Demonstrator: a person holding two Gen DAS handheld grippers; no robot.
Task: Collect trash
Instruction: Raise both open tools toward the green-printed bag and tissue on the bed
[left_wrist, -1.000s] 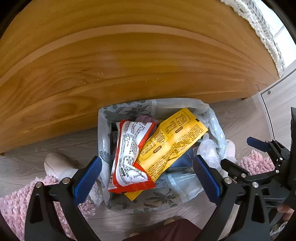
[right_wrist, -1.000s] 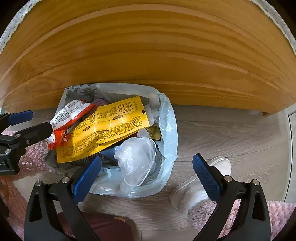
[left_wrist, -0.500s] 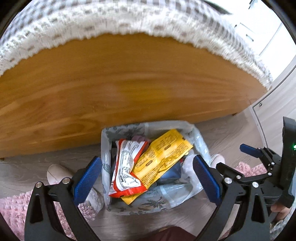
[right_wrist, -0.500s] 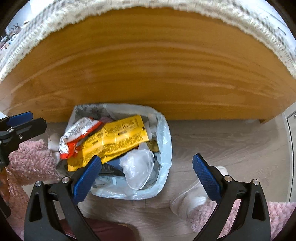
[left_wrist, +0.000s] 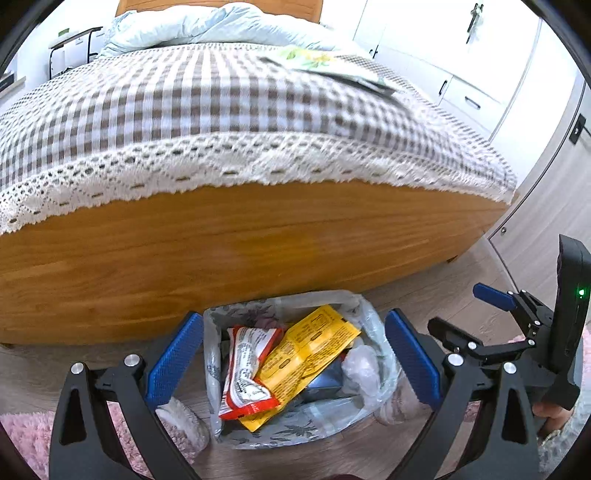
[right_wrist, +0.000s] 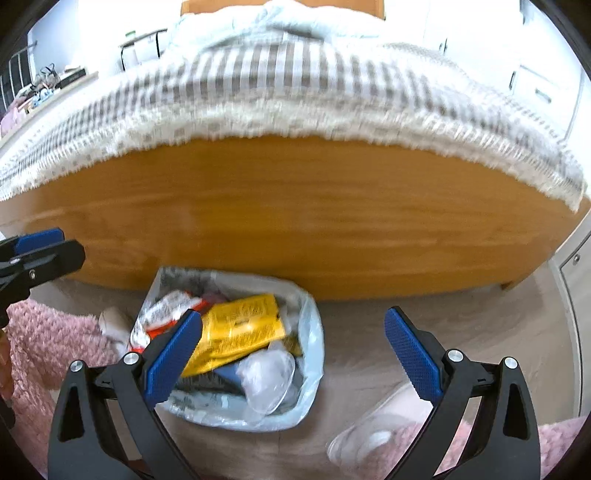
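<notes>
Grippers: left gripper (left_wrist: 293, 360) and right gripper (right_wrist: 292, 356) both spread wide, empty.
Trash bag (left_wrist: 373, 325): on floor below left gripper, brim-full.
Risk: yellow wrapper (left_wrist: 306, 354) overhangs; a nudge could spill it.

A bin (left_wrist: 221, 417) stands on the floor (right_wrist: 424, 306) just before the bed (left_wrist: 240, 251). In it two wrappers (left_wrist: 303, 354) lie side by side on other trash, a crumpled bag (left_wrist: 364, 369) to their right. Rugs (right_wrist: 48, 343) lie left and right of the bin.
</notes>
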